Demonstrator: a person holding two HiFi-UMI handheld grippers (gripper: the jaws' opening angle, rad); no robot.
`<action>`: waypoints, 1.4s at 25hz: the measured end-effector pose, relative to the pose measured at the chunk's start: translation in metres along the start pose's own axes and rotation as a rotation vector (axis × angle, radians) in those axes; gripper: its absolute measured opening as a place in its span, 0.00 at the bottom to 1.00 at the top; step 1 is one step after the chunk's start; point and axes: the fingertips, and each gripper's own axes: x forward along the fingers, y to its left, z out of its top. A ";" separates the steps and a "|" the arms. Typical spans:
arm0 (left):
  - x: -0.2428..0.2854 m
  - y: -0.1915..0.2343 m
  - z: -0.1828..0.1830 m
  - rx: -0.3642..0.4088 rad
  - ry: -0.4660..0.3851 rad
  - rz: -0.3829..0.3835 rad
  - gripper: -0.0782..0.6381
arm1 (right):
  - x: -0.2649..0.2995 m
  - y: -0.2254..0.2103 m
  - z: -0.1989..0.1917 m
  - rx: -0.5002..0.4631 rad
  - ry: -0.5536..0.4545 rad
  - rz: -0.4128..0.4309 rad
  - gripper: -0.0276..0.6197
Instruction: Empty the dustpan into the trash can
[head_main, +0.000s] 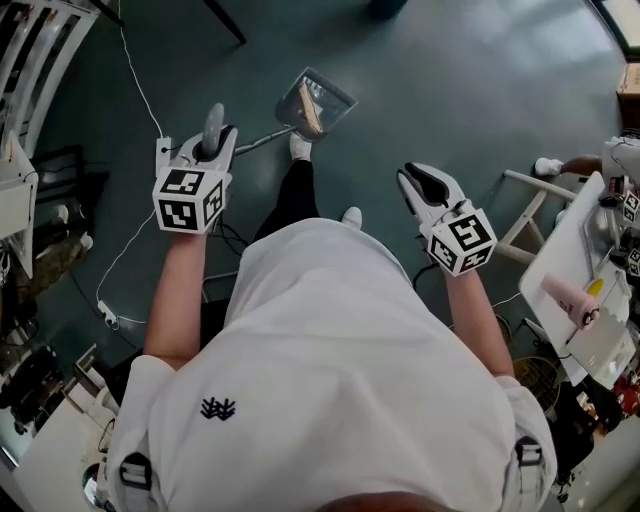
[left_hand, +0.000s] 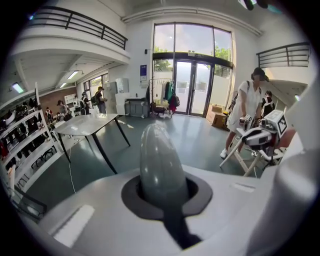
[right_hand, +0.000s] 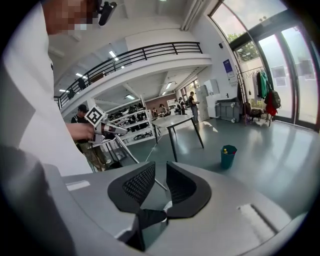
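A clear grey dustpan (head_main: 315, 103) with brownish litter in it hangs low over the floor ahead of my feet. Its metal pole slants back to my left gripper (head_main: 214, 140), which is shut on the grey handle tip (left_hand: 159, 160); that tip stands up between the jaws. My right gripper (head_main: 428, 186) is held apart at the right, its black pads (right_hand: 137, 184) a little open with nothing between them. A teal trash can (right_hand: 228, 156) stands on the floor some way off in the right gripper view, with bits showing at its rim.
A white table (head_main: 560, 250) crowded with items and a white folding frame (head_main: 525, 215) are at my right. Shelving (head_main: 30, 60) lines the left, and a white cable (head_main: 135, 80) trails across the floor. A dark-legged table (left_hand: 87, 125) and people stand further off.
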 end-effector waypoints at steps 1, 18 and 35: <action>0.013 0.008 0.009 0.011 -0.004 -0.009 0.19 | 0.008 -0.010 0.006 -0.002 -0.001 -0.020 0.12; 0.209 0.155 0.221 0.109 -0.074 -0.202 0.19 | 0.150 -0.123 0.149 0.040 -0.013 -0.261 0.17; 0.446 0.130 0.431 0.229 -0.063 -0.078 0.19 | 0.157 -0.390 0.210 0.097 -0.030 -0.200 0.17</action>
